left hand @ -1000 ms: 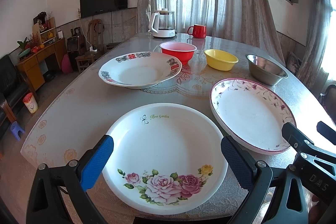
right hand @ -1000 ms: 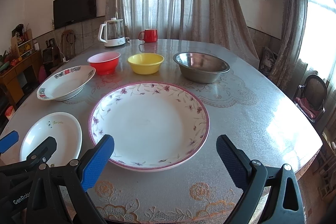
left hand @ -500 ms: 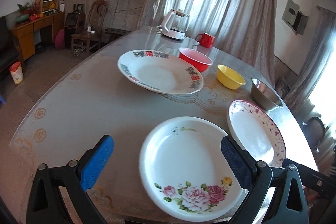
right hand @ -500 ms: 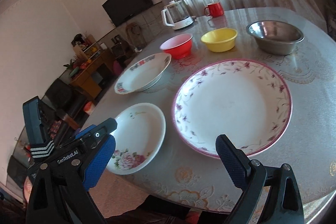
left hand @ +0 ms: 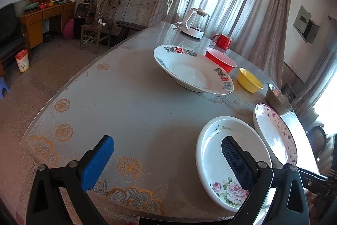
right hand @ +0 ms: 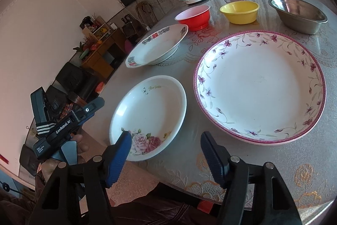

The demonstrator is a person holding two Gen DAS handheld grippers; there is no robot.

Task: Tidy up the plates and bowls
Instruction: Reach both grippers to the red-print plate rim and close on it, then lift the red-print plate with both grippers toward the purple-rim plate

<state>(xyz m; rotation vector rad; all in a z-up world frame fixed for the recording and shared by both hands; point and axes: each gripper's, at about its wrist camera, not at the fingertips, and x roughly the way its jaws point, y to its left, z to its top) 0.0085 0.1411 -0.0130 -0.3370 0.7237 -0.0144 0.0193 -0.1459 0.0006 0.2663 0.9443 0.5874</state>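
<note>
The rose plate (right hand: 148, 117) is lying flat at the near edge of the desk (left hand: 130, 111), its rose print pointing toward the person and its small lettering toward the far side. The right gripper (right hand: 166, 150) is narrowing, its jaws closing on either side of the plate's near rim, pads not yet pressing. The left gripper (left hand: 166, 158) is standing wide, one finger over bare desk, the other over the plate's bowl, holding nothing. Just beside the rose plate a larger pink-rimmed plate (right hand: 260, 88) is sitting. Beyond them a patterned plate (right hand: 157, 49) is resting, then red bowl (right hand: 193, 16), yellow bowl (right hand: 240, 12) and steel bowl (right hand: 298, 14) in a row.
</note>
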